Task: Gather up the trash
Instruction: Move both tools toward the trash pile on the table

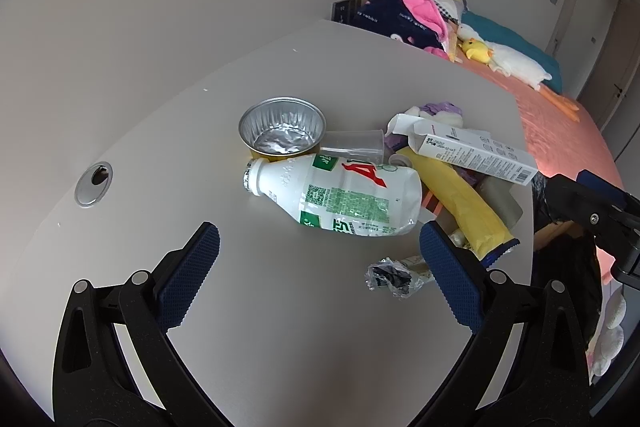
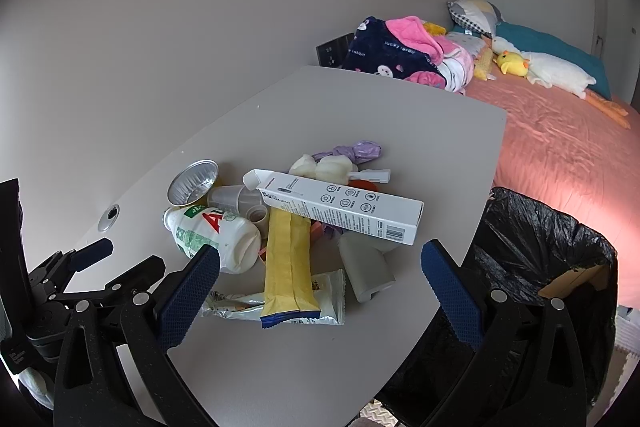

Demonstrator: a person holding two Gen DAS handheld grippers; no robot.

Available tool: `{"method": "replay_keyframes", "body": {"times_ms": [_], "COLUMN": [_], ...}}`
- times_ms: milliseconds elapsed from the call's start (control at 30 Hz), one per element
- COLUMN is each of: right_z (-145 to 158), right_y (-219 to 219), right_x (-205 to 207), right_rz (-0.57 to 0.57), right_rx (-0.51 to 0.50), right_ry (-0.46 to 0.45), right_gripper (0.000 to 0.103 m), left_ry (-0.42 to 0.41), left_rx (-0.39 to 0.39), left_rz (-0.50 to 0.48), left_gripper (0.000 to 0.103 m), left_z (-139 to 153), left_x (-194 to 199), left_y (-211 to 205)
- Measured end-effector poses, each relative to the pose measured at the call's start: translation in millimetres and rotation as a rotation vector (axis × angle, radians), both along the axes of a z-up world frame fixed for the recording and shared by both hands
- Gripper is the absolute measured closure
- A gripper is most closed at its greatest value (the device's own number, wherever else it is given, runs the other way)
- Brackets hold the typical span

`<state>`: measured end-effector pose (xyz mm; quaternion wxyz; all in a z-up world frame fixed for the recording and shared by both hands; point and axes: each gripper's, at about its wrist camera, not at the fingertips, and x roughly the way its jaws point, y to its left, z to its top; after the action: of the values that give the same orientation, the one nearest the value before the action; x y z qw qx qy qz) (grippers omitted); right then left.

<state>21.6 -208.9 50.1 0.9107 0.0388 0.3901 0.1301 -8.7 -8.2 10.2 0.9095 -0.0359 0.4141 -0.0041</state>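
Observation:
A pile of trash lies on the grey table (image 1: 280,327): a white plastic bottle (image 1: 336,199) on its side, a foil bowl (image 1: 282,127), a clear cup (image 1: 354,145), a yellow wrapper (image 1: 460,203), a long white carton (image 1: 476,153) and a crumpled foil scrap (image 1: 390,277). My left gripper (image 1: 320,255) is open and empty just short of the bottle. My right gripper (image 2: 320,267) is open and empty over the yellow wrapper (image 2: 288,259), with the carton (image 2: 340,207) and bottle (image 2: 216,235) beyond. A bin lined with a black bag (image 2: 540,259) stands at the table's right edge.
A bed (image 2: 560,147) with a pink sheet, blankets and plush toys lies beyond the table on the right. A cable grommet (image 1: 94,183) sits in the table at left. A wall runs behind the table. The left gripper shows at the far left of the right wrist view (image 2: 92,267).

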Motion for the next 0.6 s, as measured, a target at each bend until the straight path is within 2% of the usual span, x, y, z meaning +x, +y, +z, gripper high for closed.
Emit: {"method": "replay_keyframes", "body": {"times_ms": [600], "right_z": [-1.9], "right_y": [2.4], "right_x": [1.0], "right_rz": [0.011], "right_rx": [-0.008], "right_ry": [0.010], "right_gripper": [0.003], "left_ry": [0.009], "left_rx": [0.004], "left_rz": [-0.007], "left_gripper": [0.006], "left_z": [-4.0], "left_x": [-0.5], "left_y": [-2.9]}}
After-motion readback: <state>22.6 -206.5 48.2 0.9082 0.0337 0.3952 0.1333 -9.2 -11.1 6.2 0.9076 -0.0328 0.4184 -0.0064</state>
